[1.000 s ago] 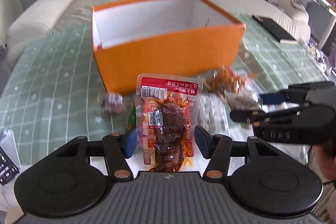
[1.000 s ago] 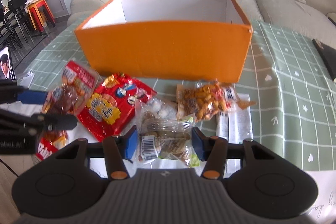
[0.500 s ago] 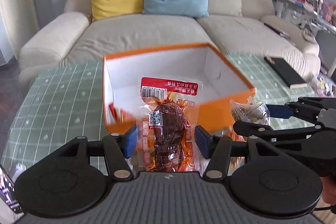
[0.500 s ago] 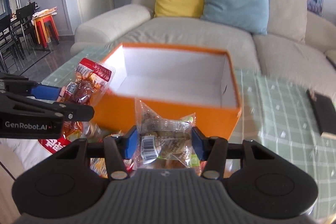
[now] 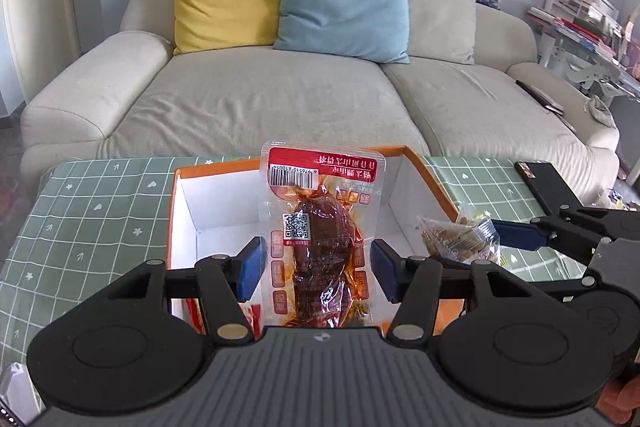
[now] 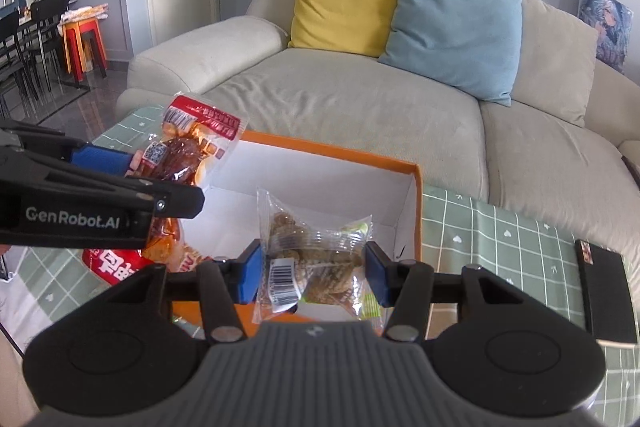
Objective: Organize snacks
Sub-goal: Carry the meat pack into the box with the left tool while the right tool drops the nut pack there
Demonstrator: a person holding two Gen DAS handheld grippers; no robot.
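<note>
My left gripper [image 5: 318, 267] is shut on a red-topped clear packet of dark braised meat [image 5: 320, 239], which stands upright over the near part of the orange box [image 5: 173, 227]. The box is open, with white inner walls and nothing visible on its floor. My right gripper [image 6: 314, 273] is shut on a clear packet of brown snacks [image 6: 312, 251], held above the box's near right side. In the right wrist view the left gripper [image 6: 160, 179] and its meat packet [image 6: 188, 147] are at the left. In the left wrist view the right gripper [image 5: 496, 243] and its brown snack packet [image 5: 460, 235] are at the right.
The box stands on a table with a green checked cloth [image 5: 80, 227]. A red snack bag [image 6: 116, 263] lies on the table near the box's front left. A flat black object [image 6: 604, 291] lies at the right. A beige sofa [image 5: 260, 99] with cushions is behind.
Both grippers have risen and moved forward with their packets, from low over the table in front of the box to above its open top. The snacks on the table have dropped mostly out of view.
</note>
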